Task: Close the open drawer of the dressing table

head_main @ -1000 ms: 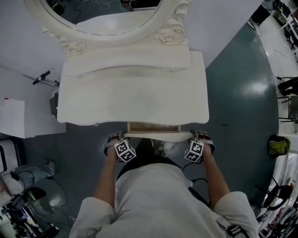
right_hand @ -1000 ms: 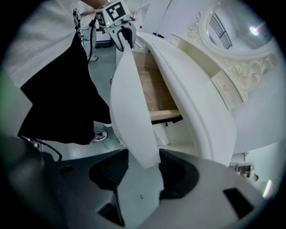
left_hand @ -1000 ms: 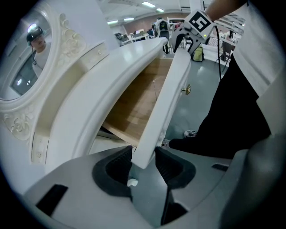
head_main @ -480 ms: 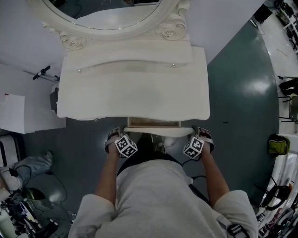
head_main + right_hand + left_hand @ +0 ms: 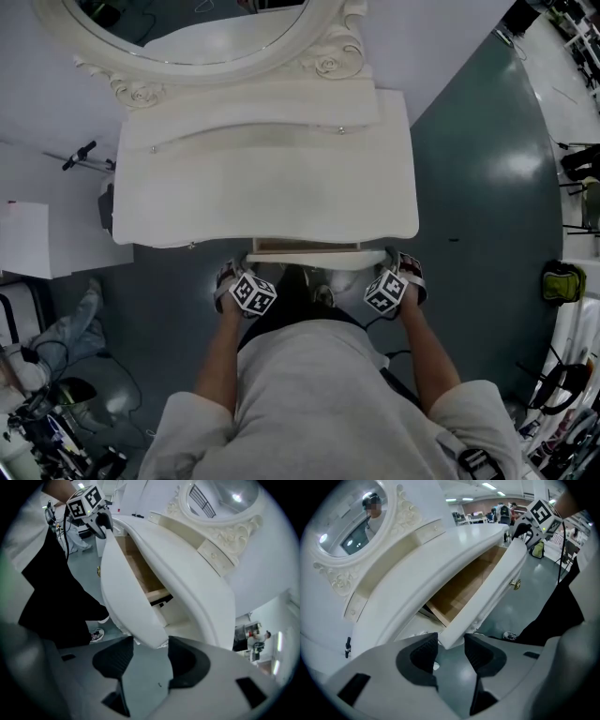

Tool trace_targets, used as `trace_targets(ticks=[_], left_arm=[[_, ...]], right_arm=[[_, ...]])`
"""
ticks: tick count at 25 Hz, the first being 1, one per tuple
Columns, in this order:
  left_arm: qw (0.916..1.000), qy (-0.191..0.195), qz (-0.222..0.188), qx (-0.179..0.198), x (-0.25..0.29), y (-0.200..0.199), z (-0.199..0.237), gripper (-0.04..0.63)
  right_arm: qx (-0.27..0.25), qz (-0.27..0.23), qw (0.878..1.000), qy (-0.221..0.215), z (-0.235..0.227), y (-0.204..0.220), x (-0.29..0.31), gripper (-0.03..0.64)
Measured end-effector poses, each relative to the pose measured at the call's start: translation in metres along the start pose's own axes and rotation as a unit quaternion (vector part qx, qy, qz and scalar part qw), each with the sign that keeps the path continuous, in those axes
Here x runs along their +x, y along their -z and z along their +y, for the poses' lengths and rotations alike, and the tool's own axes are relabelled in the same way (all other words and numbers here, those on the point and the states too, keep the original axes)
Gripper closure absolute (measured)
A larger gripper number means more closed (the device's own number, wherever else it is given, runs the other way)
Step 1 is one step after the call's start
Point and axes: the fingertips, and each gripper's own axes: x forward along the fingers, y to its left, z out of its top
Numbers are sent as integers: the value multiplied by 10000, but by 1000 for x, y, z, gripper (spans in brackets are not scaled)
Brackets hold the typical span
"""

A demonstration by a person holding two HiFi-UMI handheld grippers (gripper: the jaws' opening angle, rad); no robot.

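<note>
**A:** Head view, edges first?

**B:** The drawer (image 5: 305,255) juts slightly past the dressing table's (image 5: 262,178) front edge. The left gripper (image 5: 234,279) and right gripper (image 5: 398,277) sit at its two ends. The person's torso (image 5: 319,403) crowds behind, and open floor (image 5: 478,187) lies to the right. The jaws can't be made out here.

**A:** Left gripper view?

**B:** The jaws have just been opening and stand wide. The drawer front's (image 5: 487,602) end stands between the pads, unclamped. The wooden interior (image 5: 464,585) and a knob (image 5: 515,584) show only here.

**A:** Right gripper view?

**B:** These jaws have also just spread, with the front's other end loose between them. The mirror (image 5: 220,498) is cut off.
</note>
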Motion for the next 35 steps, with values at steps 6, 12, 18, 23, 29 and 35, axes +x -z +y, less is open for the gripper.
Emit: trace_targets(ticks=[6, 12, 18, 23, 29, 35], left_arm=[[9995, -89, -35, -306, 1, -3, 4, 422], [9967, -70, -68, -800, 4, -4, 8, 423], [9744, 323, -220, -2213, 5, -2, 9, 448], [9517, 686, -521, -2946, 5, -7, 12, 465], [9467, 692, -556, -3096, 9, -10, 17, 468], [9339, 816, -638, -3423, 7, -12, 19, 471]], right_arm=[[905, -166, 9958, -3, -4, 4, 1, 422], [1399, -277, 9897, 78, -6, 3, 3, 448], [1590, -368, 9866, 85, -9, 1, 3, 457], [1819, -421, 9823, 120, -15, -1, 5, 463], [2426, -457, 9690, 121, -19, -4, 4, 482], [2738, -568, 9599, 191, -23, -6, 4, 488]])
